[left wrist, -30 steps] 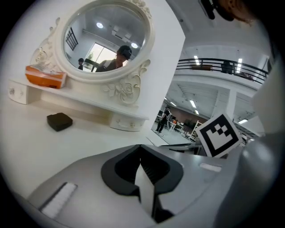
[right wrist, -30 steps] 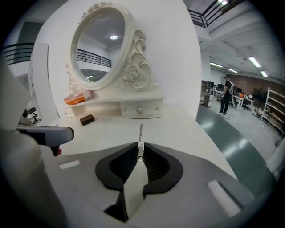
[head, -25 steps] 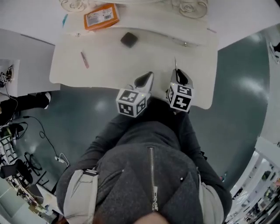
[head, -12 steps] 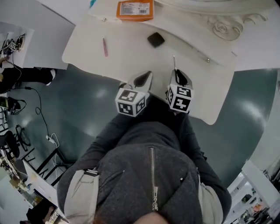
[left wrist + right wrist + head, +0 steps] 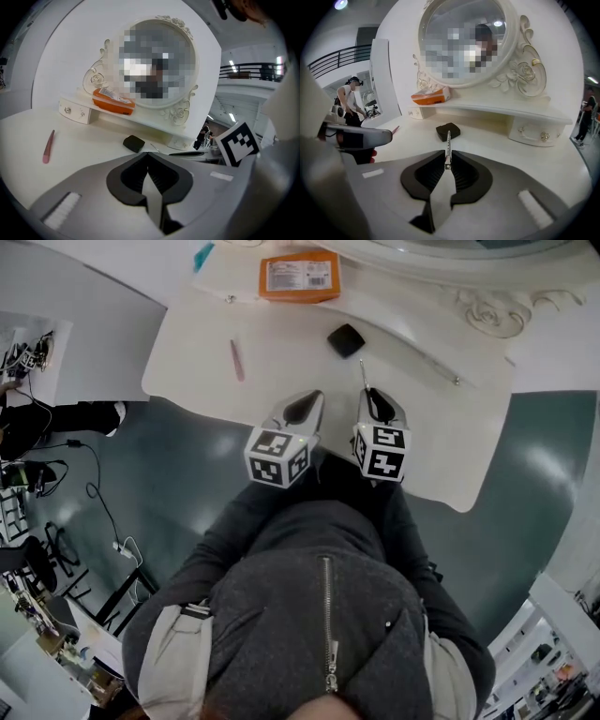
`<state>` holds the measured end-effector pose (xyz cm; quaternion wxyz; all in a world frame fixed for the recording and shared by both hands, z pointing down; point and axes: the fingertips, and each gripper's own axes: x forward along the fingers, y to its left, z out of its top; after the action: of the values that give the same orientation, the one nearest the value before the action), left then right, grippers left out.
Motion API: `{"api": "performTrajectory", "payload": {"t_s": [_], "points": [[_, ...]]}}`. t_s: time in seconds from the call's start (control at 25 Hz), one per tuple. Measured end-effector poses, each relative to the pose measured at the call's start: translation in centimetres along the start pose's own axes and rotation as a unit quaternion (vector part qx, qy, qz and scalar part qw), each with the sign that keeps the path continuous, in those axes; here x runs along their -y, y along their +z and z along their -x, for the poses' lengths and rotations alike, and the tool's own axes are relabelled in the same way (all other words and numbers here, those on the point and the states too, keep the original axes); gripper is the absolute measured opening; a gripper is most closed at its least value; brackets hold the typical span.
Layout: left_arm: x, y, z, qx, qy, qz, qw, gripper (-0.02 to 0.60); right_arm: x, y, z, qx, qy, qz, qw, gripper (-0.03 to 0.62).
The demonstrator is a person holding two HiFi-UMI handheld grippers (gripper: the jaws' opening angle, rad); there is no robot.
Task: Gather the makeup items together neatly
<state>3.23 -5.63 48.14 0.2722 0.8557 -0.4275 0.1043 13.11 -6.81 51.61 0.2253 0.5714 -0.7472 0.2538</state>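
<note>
Ahead of the right tongs (image 5: 448,159), which grip a thin metal tool (image 5: 448,142), black compact (image 5: 346,339), pink pencil (image 5: 237,360) and shelved orange packet (image 5: 300,276) sit well apart; left tongs (image 5: 149,165) closed, empty. Gathering judged barely begun.

Bright, even light from overhead; shadows on the glossy white dressing-table top (image 5: 281,381) are barely there. Soft glare patches on the polished grey-green floor (image 5: 187,474). Both gripper views bow hard at the rims, corners black. White ceiling strip lights (image 5: 232,63) blow out. The thin silver metal stick (image 5: 448,140) in my right claw (image 5: 448,157) reads sharp.
</note>
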Motion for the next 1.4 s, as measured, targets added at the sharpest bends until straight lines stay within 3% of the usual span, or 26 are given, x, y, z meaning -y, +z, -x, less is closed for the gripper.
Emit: {"api": "performTrajectory", "payload": {"t_s": [0.52,0.96,1.12,1.4], "points": [[-4.5,2.8,-0.8,-0.015,-0.031,-0.007,0.9994,0.011,-5.3,1.6,-3.6,-0.026,0.038,0.053,0.998,0.046],[-6.7,3.5,-1.2,-0.024,-0.04,-0.003,0.9989,0.011,-5.8,0.9,-5.3,-0.06,0.07,0.063,0.994,0.046],[-6.9,3.5,-1.3,-0.025,-0.043,-0.001,0.9988,0.011,-6.1,0.9,-5.5,-0.07,0.108,0.111,0.985,0.046],[-7.2,3.5,-1.5,-0.03,-0.043,0.001,0.9986,0.011,-6.0,0.8,-5.4,-0.098,0.174,0.2,0.959,0.046]]}}
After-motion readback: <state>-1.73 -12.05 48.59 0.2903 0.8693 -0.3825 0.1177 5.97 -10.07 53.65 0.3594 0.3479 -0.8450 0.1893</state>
